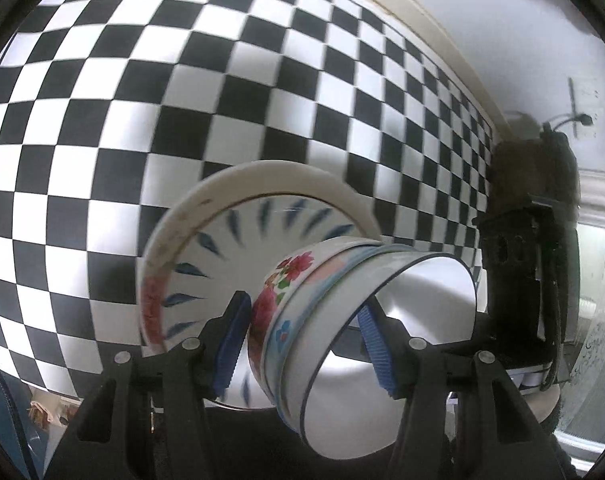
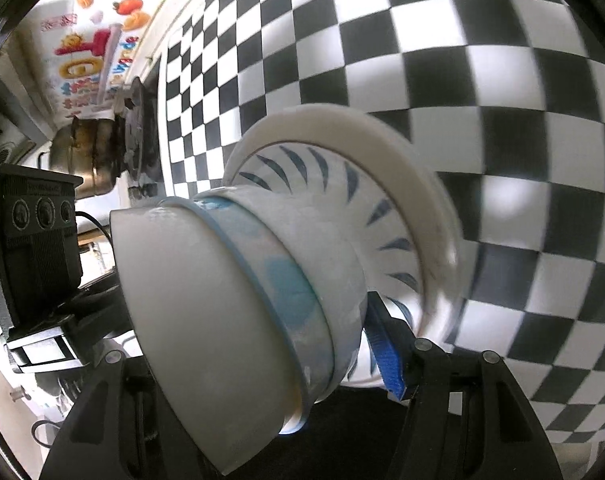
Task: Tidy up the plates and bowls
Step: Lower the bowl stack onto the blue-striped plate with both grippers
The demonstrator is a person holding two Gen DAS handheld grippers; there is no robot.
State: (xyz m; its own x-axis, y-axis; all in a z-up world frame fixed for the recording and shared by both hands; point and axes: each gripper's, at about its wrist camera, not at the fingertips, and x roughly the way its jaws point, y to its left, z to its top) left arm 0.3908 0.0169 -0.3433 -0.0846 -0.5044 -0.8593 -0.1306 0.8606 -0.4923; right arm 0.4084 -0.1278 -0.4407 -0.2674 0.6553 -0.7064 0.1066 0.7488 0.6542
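A stack of bowls (image 1: 326,304) sits nested inside a blue-leaf plate (image 1: 238,240), which rests on a wider white plate (image 1: 262,176). My left gripper (image 1: 302,344) is shut across the bowl stack, one blue pad outside the floral bowl (image 1: 286,276), the other inside the top white bowl (image 1: 390,340). In the right wrist view the same bowl stack (image 2: 238,304) fills the gap of my right gripper (image 2: 270,360); one blue pad (image 2: 386,356) presses the lowest bowl, the other finger is hidden. The blue-leaf plate (image 2: 342,200) and white plate (image 2: 342,124) lie behind.
A black-and-white chequered tablecloth (image 1: 142,120) covers the table. The other gripper's black body (image 1: 530,248) stands at the right; it also shows in the right wrist view (image 2: 34,240). A metal pot (image 2: 86,160) and a cartoon poster (image 2: 86,40) sit beyond the table edge.
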